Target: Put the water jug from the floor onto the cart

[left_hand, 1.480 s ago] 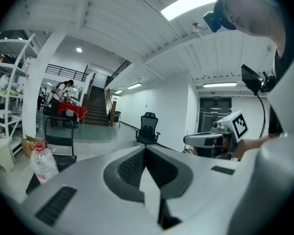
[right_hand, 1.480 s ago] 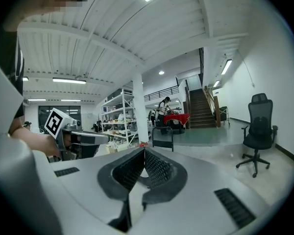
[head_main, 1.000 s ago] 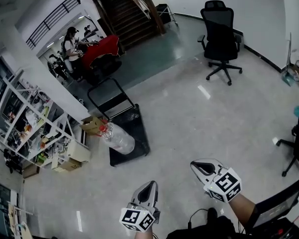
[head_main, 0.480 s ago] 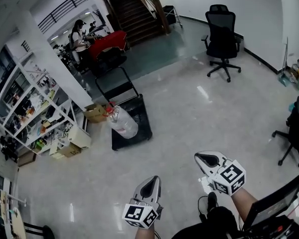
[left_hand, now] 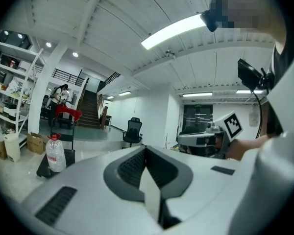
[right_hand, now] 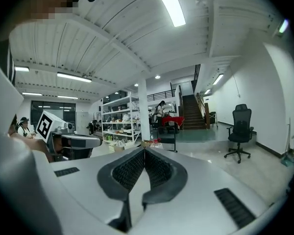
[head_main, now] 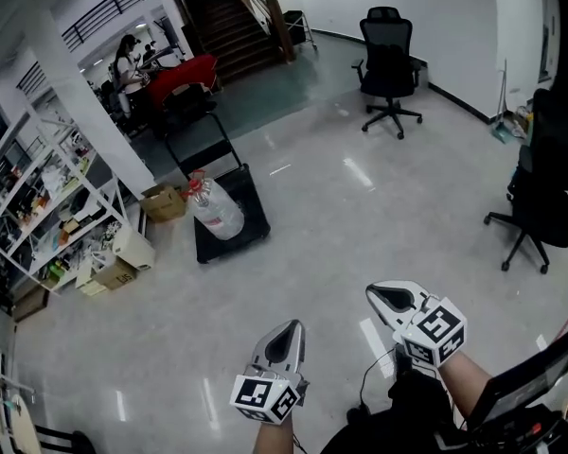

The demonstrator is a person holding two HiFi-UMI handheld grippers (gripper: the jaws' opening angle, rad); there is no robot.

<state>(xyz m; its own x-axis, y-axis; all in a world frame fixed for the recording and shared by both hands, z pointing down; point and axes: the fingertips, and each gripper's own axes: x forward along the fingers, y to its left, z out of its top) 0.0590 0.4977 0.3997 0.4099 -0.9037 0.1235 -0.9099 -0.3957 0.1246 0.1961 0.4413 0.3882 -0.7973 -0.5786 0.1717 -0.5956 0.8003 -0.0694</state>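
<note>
Water jug (head_main: 215,214) is standing upright on the cart (head_main: 251,197), cap up — label too small to read. Left gripper (head_main: 286,327) and right gripper (head_main: 374,294) are resting closed, empty.

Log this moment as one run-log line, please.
water jug: upright on cart deck | left gripper: shut, empty | right gripper: shut, empty | both grippers: far from cart
</note>
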